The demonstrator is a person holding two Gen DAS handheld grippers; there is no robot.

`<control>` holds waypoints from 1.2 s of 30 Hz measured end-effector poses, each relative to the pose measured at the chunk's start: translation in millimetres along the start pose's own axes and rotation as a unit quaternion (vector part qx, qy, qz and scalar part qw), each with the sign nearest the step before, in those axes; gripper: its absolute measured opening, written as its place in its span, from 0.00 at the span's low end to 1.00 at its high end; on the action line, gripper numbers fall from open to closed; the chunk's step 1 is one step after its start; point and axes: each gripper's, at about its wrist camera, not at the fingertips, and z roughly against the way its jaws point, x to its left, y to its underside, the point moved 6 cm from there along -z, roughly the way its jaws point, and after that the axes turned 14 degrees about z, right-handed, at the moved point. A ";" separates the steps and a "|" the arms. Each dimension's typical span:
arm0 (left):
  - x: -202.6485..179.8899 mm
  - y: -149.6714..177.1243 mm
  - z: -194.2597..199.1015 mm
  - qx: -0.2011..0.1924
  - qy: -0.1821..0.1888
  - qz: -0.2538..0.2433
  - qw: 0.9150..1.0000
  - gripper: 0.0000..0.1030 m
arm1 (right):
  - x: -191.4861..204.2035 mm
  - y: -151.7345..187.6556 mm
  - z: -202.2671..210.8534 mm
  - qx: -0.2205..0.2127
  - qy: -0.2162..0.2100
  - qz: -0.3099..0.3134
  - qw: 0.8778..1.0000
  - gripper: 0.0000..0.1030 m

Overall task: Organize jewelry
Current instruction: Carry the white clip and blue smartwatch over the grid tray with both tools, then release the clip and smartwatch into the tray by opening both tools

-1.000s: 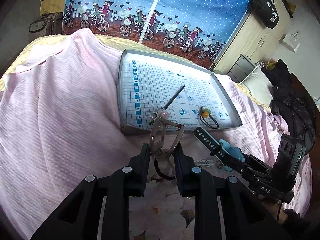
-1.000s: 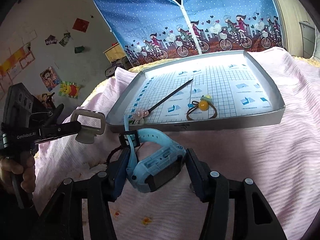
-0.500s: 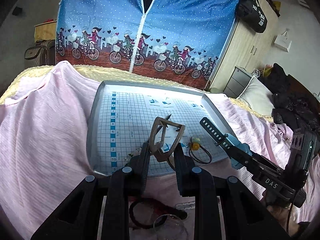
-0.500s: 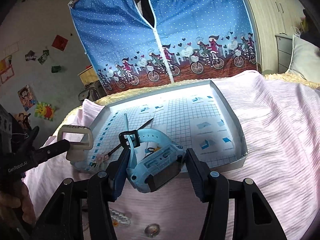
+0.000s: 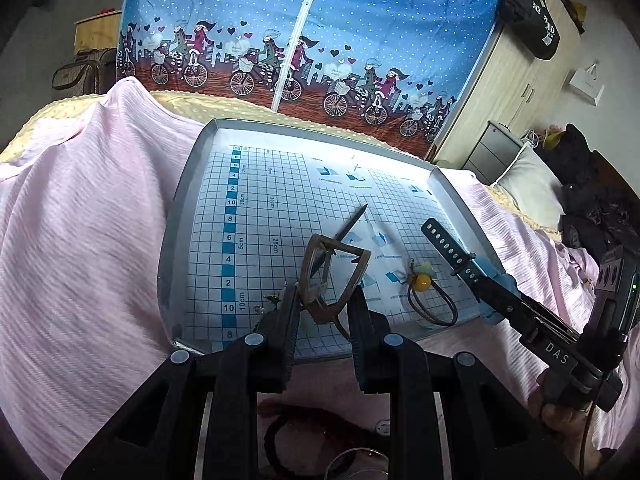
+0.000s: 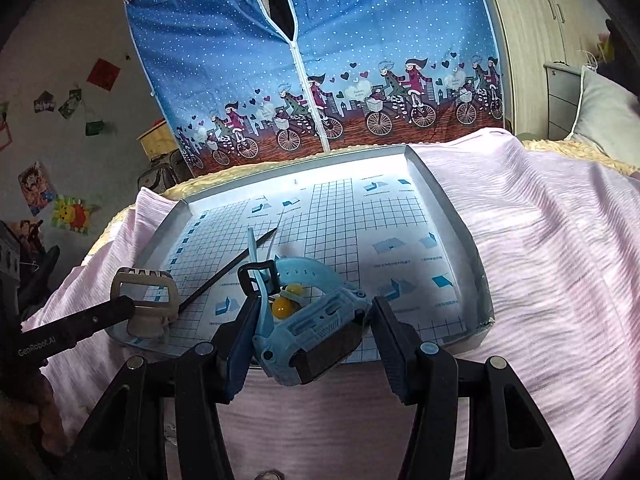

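Pink bedding (image 5: 80, 240) covers the bed where we work, with a blue zip-front wardrobe cover printed with cyclists (image 5: 304, 32) standing behind it. On the bed lies a shallow grey tray (image 5: 176, 216) lined with a grid-printed sheet.

Our left tool (image 5: 323, 300) hovers over the tray's near edge, clamped narrow on a bronze-coloured hair claw clip (image 5: 332, 276) that stands up between the fingers. Just beyond the clip, a dark hair stick (image 5: 352, 222) lies slanted on the grid, its flowered end near the left tool's tip.

Further right on the tray rests a dark hair tie with a yellow bead (image 5: 424, 288).

At the right, our right tool (image 6: 308, 324) is closed on a light-blue children's watch (image 6: 316, 320), gripped by its body, the strap (image 6: 276, 272) arching forward over the tray's near edge. From the left wrist view, the strap's dark underside with its row of holes reaches over the tray's right-hand corner. A hand (image 5: 560, 420) grips the right tool's handle.

Below the left tool, on the bed in front of the tray, we see a dark red cord bracelet (image 5: 304, 424).
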 end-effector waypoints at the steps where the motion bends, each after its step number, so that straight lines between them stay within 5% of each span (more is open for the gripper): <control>1: -0.6 0.3 -0.2 0.001 0.000 -0.002 1.000 0.19 | -0.1 -1.6 -2.3 0.001 0.000 0.003 1.000 0.51; 10: -5.8 4.6 -3.7 0.026 -0.015 -0.015 0.999 0.21 | 3.1 0.7 -11.6 0.012 -0.020 0.017 1.000 0.58; 18: -2.6 0.2 12.5 -0.001 -0.026 -0.001 1.000 0.60 | 5.7 -7.8 17.5 -0.018 0.008 0.029 0.999 0.78; 22: -2.5 -5.7 42.0 -0.048 -0.020 0.008 0.999 0.86 | 9.4 -8.5 41.3 -0.040 0.018 0.028 0.999 0.99; 24: -5.3 -7.7 61.1 -0.071 -0.011 0.008 0.997 0.98 | 13.3 -11.2 59.4 -0.061 0.020 0.033 0.997 1.00; 36: -38.7 15.6 172.2 -0.181 -0.001 -0.039 0.983 0.98 | 54.2 -12.0 166.9 -0.149 0.043 0.096 0.983 1.00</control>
